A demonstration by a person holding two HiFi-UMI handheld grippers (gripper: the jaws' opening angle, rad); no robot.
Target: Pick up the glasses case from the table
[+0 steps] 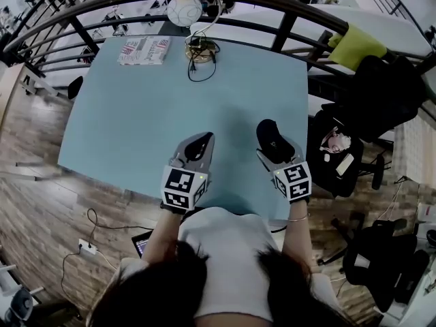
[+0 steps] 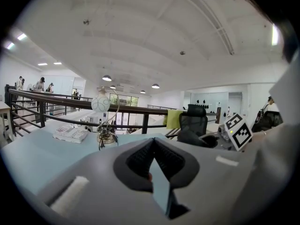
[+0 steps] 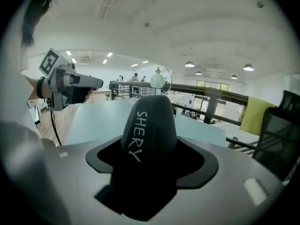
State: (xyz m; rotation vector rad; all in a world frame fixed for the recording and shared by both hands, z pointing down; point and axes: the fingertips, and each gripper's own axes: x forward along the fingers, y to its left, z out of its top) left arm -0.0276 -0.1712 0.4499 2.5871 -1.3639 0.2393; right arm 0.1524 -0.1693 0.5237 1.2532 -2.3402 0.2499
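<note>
Glasses case [image 3: 149, 125] — one, black — pinched in right claw [image 1: 276, 148]; left claw [image 1: 203, 142] pressed together

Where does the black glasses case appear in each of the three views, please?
Head view: glasses case right of centre, over the table near its front edge.
Left gripper view: probably the dark shape at mid right.
Right gripper view: centre, between the jaws, lettering showing.
Shared landmark: the globe lamp.
</note>
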